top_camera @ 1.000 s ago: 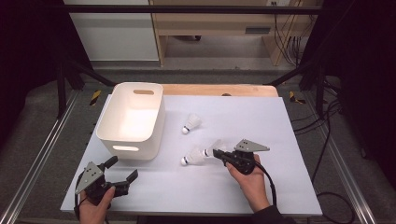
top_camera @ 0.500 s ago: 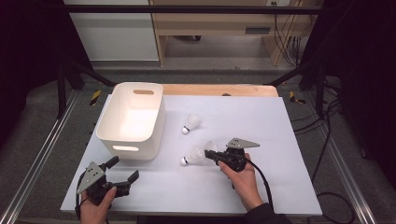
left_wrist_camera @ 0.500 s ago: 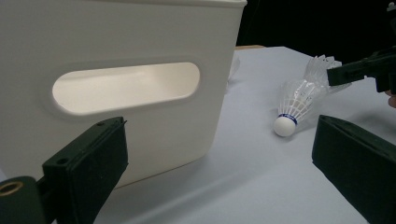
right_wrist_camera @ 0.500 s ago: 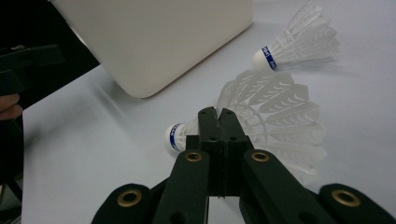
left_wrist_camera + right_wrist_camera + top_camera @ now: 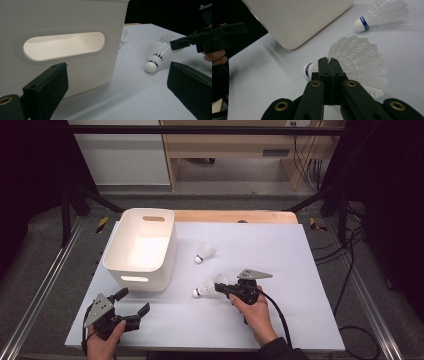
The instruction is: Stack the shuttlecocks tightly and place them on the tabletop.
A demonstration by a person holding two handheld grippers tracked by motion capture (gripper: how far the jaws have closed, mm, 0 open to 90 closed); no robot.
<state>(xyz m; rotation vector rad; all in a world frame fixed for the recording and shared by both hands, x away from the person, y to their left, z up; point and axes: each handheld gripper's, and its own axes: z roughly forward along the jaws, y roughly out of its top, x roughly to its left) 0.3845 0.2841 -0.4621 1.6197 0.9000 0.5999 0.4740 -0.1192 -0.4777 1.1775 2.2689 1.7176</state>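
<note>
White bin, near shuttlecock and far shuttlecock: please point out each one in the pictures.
white bin [image 5: 165, 247], high view, on its right wall.
near shuttlecock [image 5: 205, 288], high view, on its feather skirt beside the right gripper.
far shuttlecock [image 5: 206, 251], high view, on its feather skirt.

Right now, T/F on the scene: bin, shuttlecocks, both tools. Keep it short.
1. The white bin holds a shuttlecock. False: its inside looks bare.
2. Two shuttlecocks lie on the table. True: the near shuttlecock and the far shuttlecock.
3. The right tool stands wide open. False: its jaws are shut, at the near shuttlecock's feathers.
4. The left tool is open with nothing between its jaws. True.
5. The bin lies tipped over. False: it stands upright.
</note>
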